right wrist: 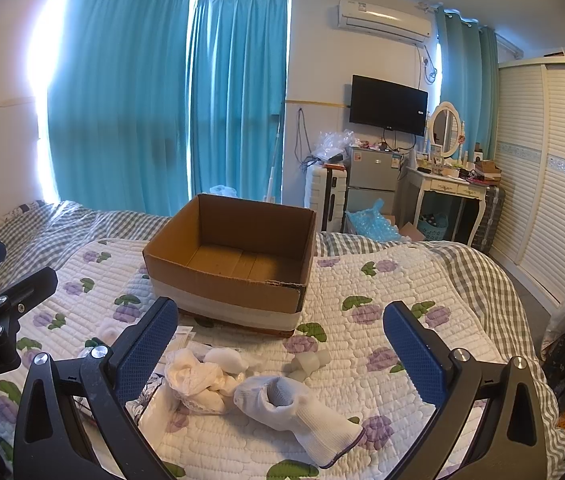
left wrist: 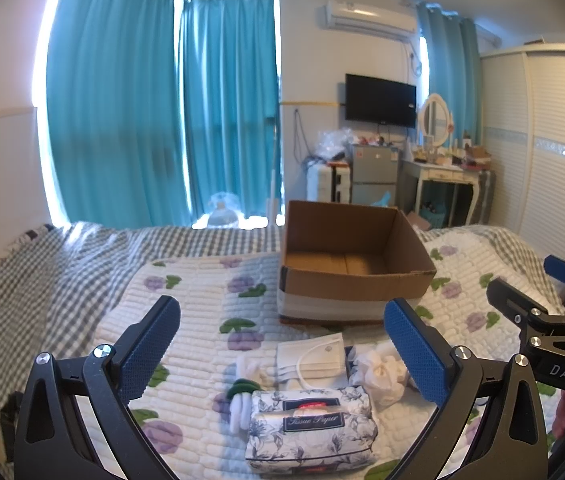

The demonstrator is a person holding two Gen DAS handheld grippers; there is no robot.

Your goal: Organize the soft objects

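Bedroom light comes through teal curtains (left wrist: pixel 162 112) onto a bed (left wrist: pixel 42 280) covered with a quilted pad printed with purple flowers. On the far part of that pad sits an open cardboard box (left wrist: pixel 346 280), and both views show bare brown bottom inside it, so nothing appears to have been put away yet.

All the soft things lie on the pad near the cameras, in front of the box. In the left wrist view a flower-print tissue pack (left wrist: pixel 312 426) lies nearest, with a folded face mask (left wrist: pixel 312 360) just beyond it, a small green and white bundle (left wrist: pixel 240 400) at its left end, and a crumpled white cloth (left wrist: pixel 380 372) to its right. In the right wrist view a white sock with a grey inside (right wrist: pixel 298 412) lies nearest, the same crumpled white cloth sits just left of it, and some small pale pieces (right wrist: pixel 308 362), too blurred to name, lie a little farther off.

The left gripper (left wrist: pixel 282 356) hovers over the tissue pack and mask with its blue fingers spread wide and nothing between them. The right gripper (right wrist: pixel 282 354) hangs above the sock, its fingers equally wide apart and empty.

Judging by this, the sorting is at its very start: every item remains to be lifted and placed into the box, with the sock and tissue pack the likeliest first picks.
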